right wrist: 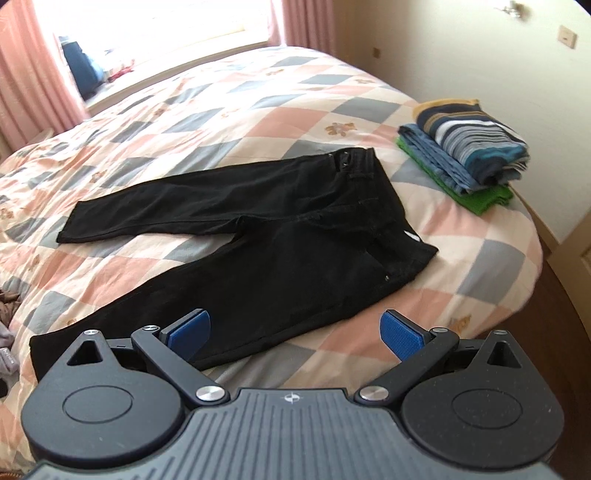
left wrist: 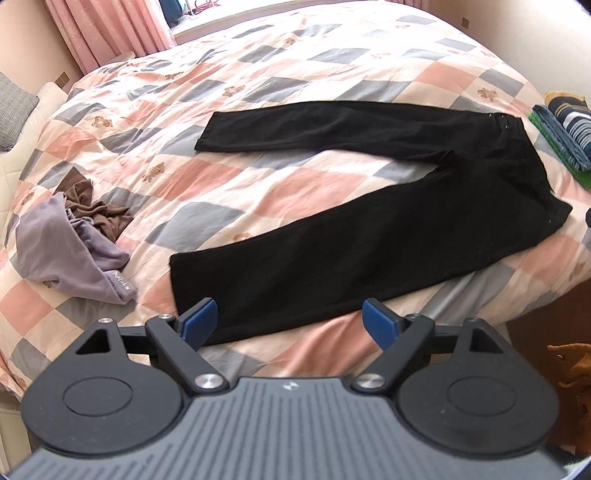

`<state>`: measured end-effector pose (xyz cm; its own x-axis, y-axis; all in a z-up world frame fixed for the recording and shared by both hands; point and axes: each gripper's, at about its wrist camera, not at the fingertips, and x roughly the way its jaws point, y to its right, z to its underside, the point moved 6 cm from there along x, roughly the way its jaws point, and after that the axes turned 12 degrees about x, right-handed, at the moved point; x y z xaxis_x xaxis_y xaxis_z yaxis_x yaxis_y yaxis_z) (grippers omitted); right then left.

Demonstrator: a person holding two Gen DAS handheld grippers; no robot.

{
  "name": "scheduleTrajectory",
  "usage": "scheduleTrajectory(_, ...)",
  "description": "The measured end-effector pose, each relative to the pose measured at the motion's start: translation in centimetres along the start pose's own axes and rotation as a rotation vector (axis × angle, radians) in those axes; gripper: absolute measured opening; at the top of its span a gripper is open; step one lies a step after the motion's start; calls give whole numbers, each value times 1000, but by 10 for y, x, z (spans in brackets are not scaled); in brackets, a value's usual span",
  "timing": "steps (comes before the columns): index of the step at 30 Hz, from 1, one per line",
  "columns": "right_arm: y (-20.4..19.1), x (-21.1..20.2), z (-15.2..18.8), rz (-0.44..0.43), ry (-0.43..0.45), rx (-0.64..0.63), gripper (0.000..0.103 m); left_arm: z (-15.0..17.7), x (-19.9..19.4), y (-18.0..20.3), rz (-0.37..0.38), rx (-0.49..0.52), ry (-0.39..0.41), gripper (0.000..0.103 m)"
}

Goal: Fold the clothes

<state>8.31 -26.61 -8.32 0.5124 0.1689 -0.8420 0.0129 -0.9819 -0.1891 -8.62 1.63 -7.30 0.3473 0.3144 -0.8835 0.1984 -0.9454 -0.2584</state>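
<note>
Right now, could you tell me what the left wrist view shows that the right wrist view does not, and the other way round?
Only the left wrist view shows the lilac garment and brown garment clearly, crumpled together left of the trousers; the right shows mere slivers at its edge. Only the right wrist view shows the whole folded stack, striped on top, green at the bottom, plus the bright window. Both share the black trousers spread flat, legs apart, on the checked quilt, and each gripper, left and right, open and empty.

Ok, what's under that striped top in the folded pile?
Under the striped top lies a folded blue garment, then a green one on the quilt. Anything beneath is hidden.
</note>
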Motion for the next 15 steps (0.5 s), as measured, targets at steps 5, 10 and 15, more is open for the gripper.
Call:
scheduleTrajectory(5, -13, -13, 28, 42, 13, 33, 101, 22, 0, -25, 16, 30, 2, 85)
scheduleTrajectory(10, -26, -28, 57, 80, 28, 26, 101, 39, 0, -39, 43, 68, 8, 86)
scheduleTrajectory(15, -38, -42, 79, 134, 32, 2, 101, 52, 0, -45, 72, 90, 8, 86)
